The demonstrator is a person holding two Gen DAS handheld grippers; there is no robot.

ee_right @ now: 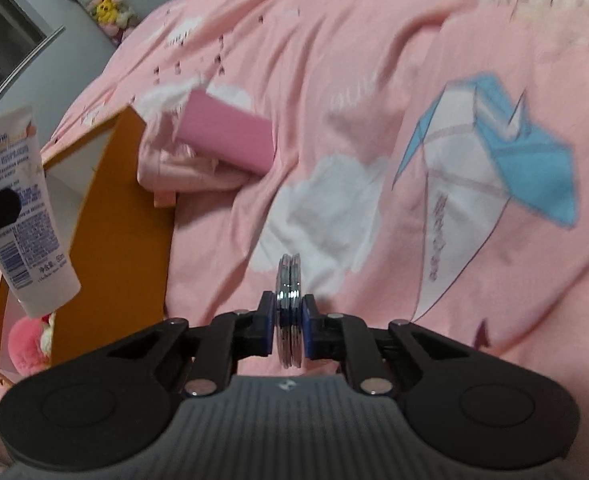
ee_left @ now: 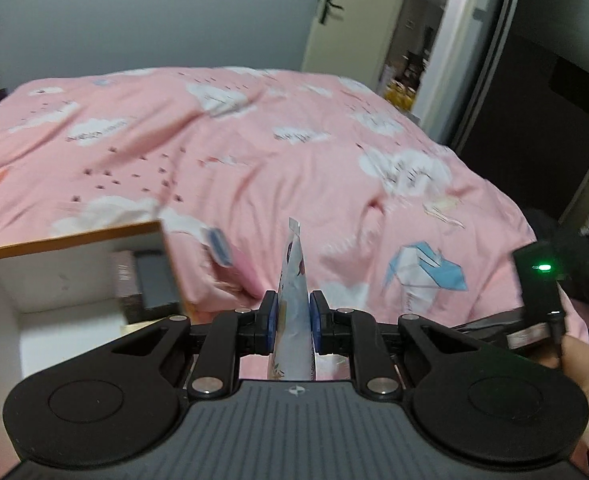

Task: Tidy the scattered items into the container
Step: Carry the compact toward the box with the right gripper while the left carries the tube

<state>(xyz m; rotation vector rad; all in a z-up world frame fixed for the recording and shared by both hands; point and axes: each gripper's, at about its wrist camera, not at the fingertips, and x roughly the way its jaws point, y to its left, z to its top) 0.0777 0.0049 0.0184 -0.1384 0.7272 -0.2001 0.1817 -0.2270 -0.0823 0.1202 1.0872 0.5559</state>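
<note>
Pink quilt (ee_right: 374,60) carries one orange-walled box (ee_left: 74,240) and one pink case (ee_right: 226,136) beside it. Left gripper (ee_left: 293,316), angled down, clamps one white tube (ee_left: 292,300) near the box. Right gripper (ee_right: 289,320), pitched steeply down, pinches one chrome disc-shaped item (ee_right: 289,280) above the quilt.

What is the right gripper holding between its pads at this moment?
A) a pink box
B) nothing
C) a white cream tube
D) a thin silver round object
D: in the right wrist view the right gripper has its blue pads pressed on a thin shiny silver round object, seen edge-on.
</note>
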